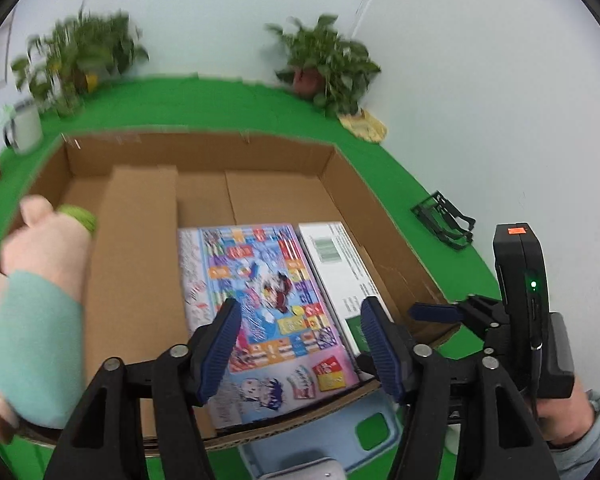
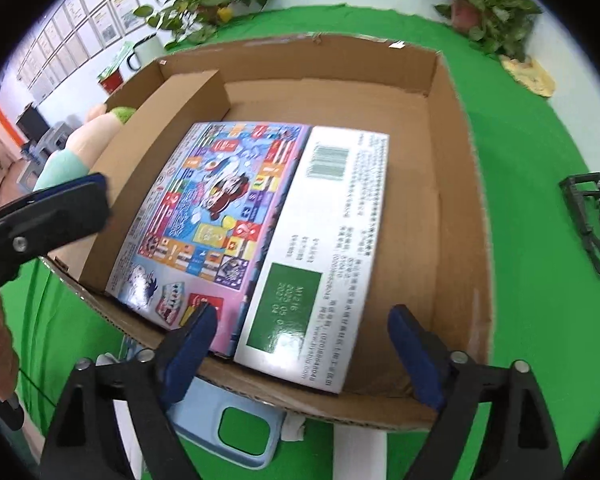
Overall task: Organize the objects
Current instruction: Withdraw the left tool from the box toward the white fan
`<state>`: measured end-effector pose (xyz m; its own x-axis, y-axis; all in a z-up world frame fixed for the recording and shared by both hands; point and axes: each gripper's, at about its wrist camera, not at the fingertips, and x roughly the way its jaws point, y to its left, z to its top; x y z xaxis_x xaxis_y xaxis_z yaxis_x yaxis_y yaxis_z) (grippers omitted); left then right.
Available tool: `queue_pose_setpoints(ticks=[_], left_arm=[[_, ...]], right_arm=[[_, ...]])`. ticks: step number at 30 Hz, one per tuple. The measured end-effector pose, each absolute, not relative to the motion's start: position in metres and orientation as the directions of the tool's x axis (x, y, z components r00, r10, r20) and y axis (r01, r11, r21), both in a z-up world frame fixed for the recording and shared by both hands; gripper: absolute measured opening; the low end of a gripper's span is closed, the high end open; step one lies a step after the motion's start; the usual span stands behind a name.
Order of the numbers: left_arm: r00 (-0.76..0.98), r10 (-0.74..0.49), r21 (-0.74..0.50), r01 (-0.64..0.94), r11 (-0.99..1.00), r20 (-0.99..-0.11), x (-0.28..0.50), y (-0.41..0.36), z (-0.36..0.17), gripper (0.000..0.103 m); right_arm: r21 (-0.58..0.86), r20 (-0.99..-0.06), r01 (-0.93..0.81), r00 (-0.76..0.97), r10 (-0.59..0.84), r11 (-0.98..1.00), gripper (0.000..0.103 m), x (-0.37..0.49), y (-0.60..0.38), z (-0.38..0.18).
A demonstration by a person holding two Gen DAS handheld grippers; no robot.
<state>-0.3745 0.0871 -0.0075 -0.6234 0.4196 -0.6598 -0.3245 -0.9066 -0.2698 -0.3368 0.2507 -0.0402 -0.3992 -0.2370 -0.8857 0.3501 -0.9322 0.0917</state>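
Both the left gripper [image 1: 300, 344] and right gripper [image 2: 312, 356] are hovering wide apart, empty. The flat colourful printed game box [image 2: 236, 216] is lying inside the shallow brown cardboard tray [image 2: 460, 184]; likely stiff, light, glossy; best gripped at its near edge.

**Green table, white corner**

I work over a table covered in green cloth [image 2: 512, 152], set against plain white walls [image 1: 460, 80]. Potted plants [image 1: 324, 60] stand along its far edge, with a white mug [image 1: 27, 126] toward the far left corner. Framed papers [image 2: 72, 28] line the left wall.
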Motion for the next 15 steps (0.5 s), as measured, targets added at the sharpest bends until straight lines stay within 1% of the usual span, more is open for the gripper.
queue_pose_setpoints(ticks=[1,3,5,6,10,12,15], left_arm=[[-0.664,0.390,-0.234,-0.315,-0.920,-0.638,-0.366,0.086,-0.003,0.076],[-0.768,0.301,-0.150,-0.263,-0.953,-0.565,-0.343,0.081,0.010,0.101],[-0.853,0.209,-0.091,-0.189,-0.978,-0.479,-0.316,0.075,0.021,0.103],[-0.871,0.182,-0.070,-0.169,-0.983,-0.457,-0.308,0.072,0.024,0.103],[-0.902,0.100,-0.005,-0.108,-0.994,-0.421,-0.271,0.066,0.032,0.103],[-0.913,0.058,0.022,-0.073,-0.997,-0.403,-0.254,0.063,0.036,0.103],[-0.922,0.012,0.027,-0.025,-0.999,-0.386,-0.230,0.058,0.040,0.103]], right_arm=[[0.078,-0.874,0.343,-0.427,-0.229,-0.936,0.103,-0.332,0.252,-0.037],[0.033,-0.841,0.337,-0.500,-0.208,-0.941,0.102,-0.318,0.253,-0.029],[0.012,-0.795,0.341,-0.566,-0.216,-0.940,0.102,-0.302,0.253,-0.018],[-0.006,-0.767,0.343,-0.604,-0.216,-0.939,0.102,-0.291,0.252,-0.013],[-0.126,-0.606,0.330,-0.772,-0.191,-0.935,0.102,-0.239,0.246,0.013],[-0.132,-0.547,0.323,-0.812,-0.203,-0.937,0.102,-0.216,0.245,0.021],[-0.097,-0.500,0.333,-0.831,-0.243,-0.938,0.102,-0.193,0.247,0.027]])
